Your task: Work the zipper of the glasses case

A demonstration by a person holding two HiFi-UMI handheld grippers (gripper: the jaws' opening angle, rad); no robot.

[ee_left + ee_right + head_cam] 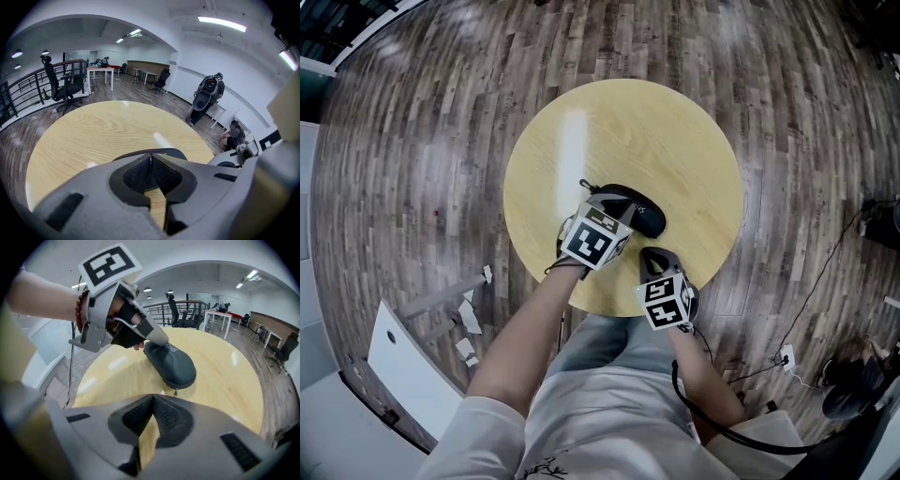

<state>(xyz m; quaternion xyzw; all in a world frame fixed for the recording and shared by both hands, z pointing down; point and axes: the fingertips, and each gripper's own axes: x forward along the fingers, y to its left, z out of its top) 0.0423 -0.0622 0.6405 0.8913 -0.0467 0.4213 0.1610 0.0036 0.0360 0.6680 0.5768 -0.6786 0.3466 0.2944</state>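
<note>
The fingers (136, 420) of our right gripper (152, 398) are pressed together with nothing between them, and they hover low over the near side of the counter (628, 122). They point straight at the zipper pull (176, 391), a small tab hanging from the end of the glasses case (171, 364) that faces them. We judge this to be the approach: the fingers would have to part before they can take so small a tab.

The case lies flat near the middle of the round counter, dark and domed. As far as we can see, its zipper is closed all the way round.

At the far end of the case our left gripper (151, 158) comes down at a slant, held in a hand (124, 315). Its fingers are also together, and we see nothing caught in them. The tip bears on the top of the case. We take that as a brace, because a light case on smooth wood would slide as soon as the pull is tugged. Pinning the opposite end gives the right side something to pull against.

Beyond the counter are a plank floor (412, 141) and, further back, an office chair (58, 84) by a railing.
</note>
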